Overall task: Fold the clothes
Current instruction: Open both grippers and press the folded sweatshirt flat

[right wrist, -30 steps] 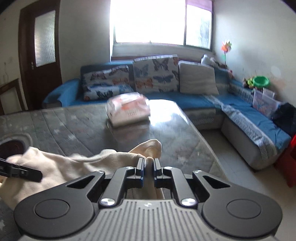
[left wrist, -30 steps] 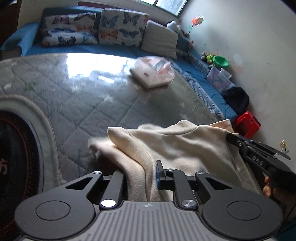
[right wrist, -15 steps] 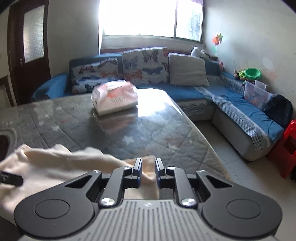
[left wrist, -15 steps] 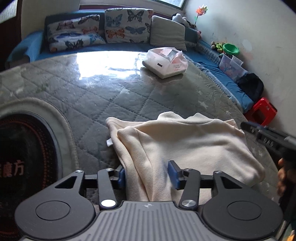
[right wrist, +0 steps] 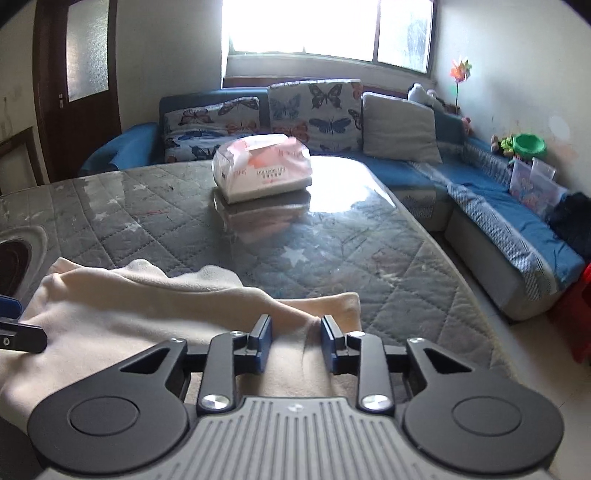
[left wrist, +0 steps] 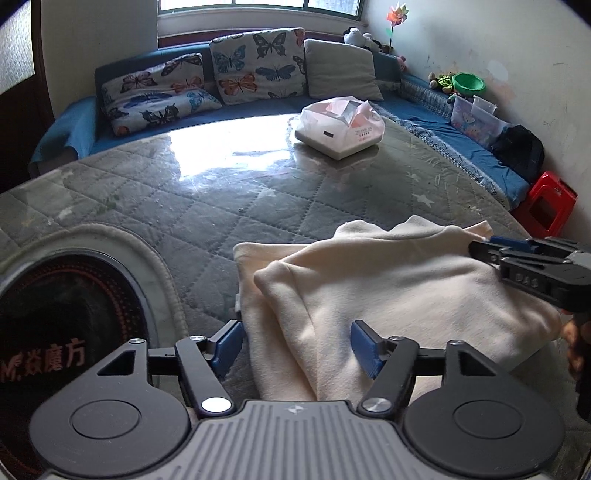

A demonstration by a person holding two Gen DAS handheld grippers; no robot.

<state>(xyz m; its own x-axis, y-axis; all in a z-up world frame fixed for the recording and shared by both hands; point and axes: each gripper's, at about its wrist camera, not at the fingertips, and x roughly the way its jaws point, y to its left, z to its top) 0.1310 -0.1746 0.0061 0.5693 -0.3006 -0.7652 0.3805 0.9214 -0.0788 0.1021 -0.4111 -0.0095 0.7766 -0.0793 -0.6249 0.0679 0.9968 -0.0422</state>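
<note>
Both my grippers, left [left wrist: 297, 345] and right [right wrist: 296, 341], have just been opening, jaws released astride the cream garment [left wrist: 388, 280]; its lower edge is cut off.

1. Home living room — a blue corner sofa [right wrist: 480, 184] carries butterfly-print cushions [right wrist: 314, 110] beneath a bright window [right wrist: 325, 26].
2. A quilted table cover [left wrist: 258, 192] bears a tissue pack [left wrist: 340, 127].
3. Domestic clutter — toys [left wrist: 441, 81], a pinwheel [right wrist: 460, 72], a wooden door [right wrist: 77, 85].
</note>
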